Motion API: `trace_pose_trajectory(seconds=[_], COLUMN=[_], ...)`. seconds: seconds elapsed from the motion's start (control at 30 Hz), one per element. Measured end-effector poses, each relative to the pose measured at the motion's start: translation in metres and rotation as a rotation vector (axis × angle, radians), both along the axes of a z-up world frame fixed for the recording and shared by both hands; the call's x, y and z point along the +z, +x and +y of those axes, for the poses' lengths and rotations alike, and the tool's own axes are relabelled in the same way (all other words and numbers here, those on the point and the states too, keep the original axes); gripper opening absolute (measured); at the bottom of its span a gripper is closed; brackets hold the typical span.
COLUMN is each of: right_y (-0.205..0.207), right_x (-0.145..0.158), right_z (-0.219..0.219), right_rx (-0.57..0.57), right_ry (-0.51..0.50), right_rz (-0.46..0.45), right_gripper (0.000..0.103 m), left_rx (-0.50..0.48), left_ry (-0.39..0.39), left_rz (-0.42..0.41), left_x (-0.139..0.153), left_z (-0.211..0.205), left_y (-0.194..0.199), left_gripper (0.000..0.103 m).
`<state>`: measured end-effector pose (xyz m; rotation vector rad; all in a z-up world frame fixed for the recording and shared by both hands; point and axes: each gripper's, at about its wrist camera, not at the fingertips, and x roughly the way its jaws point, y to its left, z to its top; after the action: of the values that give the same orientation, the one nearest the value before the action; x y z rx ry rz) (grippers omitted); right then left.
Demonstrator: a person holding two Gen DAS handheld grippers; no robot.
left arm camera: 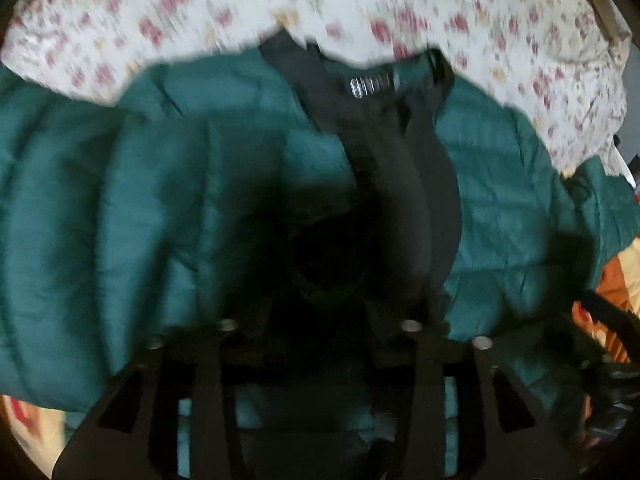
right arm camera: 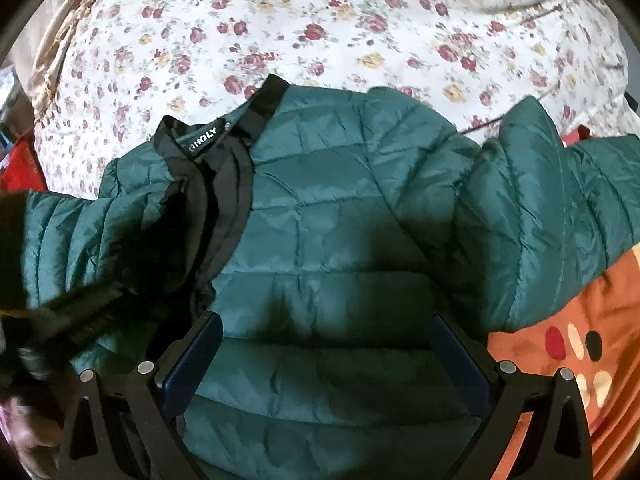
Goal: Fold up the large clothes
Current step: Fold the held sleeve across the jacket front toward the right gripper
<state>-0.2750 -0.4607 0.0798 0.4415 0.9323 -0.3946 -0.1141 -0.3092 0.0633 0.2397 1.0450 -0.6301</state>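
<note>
The jacket [right arm camera: 340, 208] is quilted synthetic cloth with a slight sheen and a matt black lining [right arm camera: 224, 184], the floral sheet [right arm camera: 320, 20] is matt printed cloth, and the right gripper [right arm camera: 326, 344] is matt black plastic with bright metal pins.

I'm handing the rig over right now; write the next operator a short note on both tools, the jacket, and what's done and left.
Right tool: open, over the green jacket, holding nothing.
Left tool: blurred and dark, can't tell its state; it sits low at the black lining.
Jacket lies spread on the floral sheet, collar far from you, front partly open, right sleeve out toward the orange blanket.
Done: laid out. Left: all the folding.
</note>
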Motion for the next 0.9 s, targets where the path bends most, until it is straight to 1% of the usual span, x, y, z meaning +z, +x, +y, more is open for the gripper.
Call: trace_pose_trajectory(seconds=[0.07,0.13,0.17,0.2,0.27,0.3,0.37,0.43,0.5,0.53,0.6,0.7,0.77,0.83,0.9], right_y=[-0.002,-0.003,-0.002,-0.001,0.002,0.006,0.014,0.025,0.036,0.044,0.057,0.082,0.094,0.107,0.116], right_x=[0.0,0.003,0.004,0.006,0.011,0.015,0.019,0.023,0.026,0.027,0.025,0.013,0.006,-0.002,-0.008], right_z=[-0.001,0.001,0.001,0.003,0.009,0.014,0.025,0.038,0.054,0.063,0.076,0.089,0.093,0.096,0.096], right_rx=[0.001,0.01,0.014,0.022,0.041,0.058,0.092,0.144,0.195,0.214,0.231,0.246,0.24,0.229,0.229], right_ry=[0.01,0.013,0.013,0.018,0.037,0.05,0.077,0.113,0.111,0.094,0.081,0.116,0.097,0.071,0.071], right_rz=[-0.003,-0.013,-0.017,-0.027,-0.059,-0.082,-0.108,-0.14,-0.163,-0.163,-0.156,-0.132,-0.107,-0.08,-0.065], right_gripper=[0.103,0.103,0.103,0.103,0.103,0.103,0.103,0.102,0.093,0.089,0.089,0.089,0.089,0.089,0.088], left_rx=[-0.01,-0.023,-0.026,-0.025,-0.013,-0.012,-0.012,0.0,0.034,0.05,0.088,0.147,0.184,0.204,0.221], left_ry=[-0.01,-0.035,-0.049,-0.07,-0.098,-0.113,-0.125,-0.127,-0.135,-0.142,-0.151,-0.146,-0.131,-0.125,-0.126], left_rz=[-0.02,0.008,0.026,0.04,0.025,0.008,-0.017,-0.03,-0.05,-0.06,-0.088,-0.137,-0.16,-0.157,-0.143], left_x=[0.002,0.012,0.017,0.026,0.043,0.053,0.072,0.082,0.093,0.096,0.103,0.107,0.106,0.102,0.097], left_z=[0.004,0.014,0.02,0.029,0.047,0.057,0.078,0.095,0.116,0.125,0.144,0.167,0.181,0.186,0.192], left_y=[-0.004,-0.007,-0.008,-0.011,-0.017,-0.022,-0.029,-0.034,-0.034,-0.034,-0.032,-0.026,-0.02,-0.013,-0.005], left_gripper=[0.044,0.046,0.05,0.055,0.064,0.066,0.068,0.069,0.069,0.069,0.07,0.072,0.072,0.072,0.072])
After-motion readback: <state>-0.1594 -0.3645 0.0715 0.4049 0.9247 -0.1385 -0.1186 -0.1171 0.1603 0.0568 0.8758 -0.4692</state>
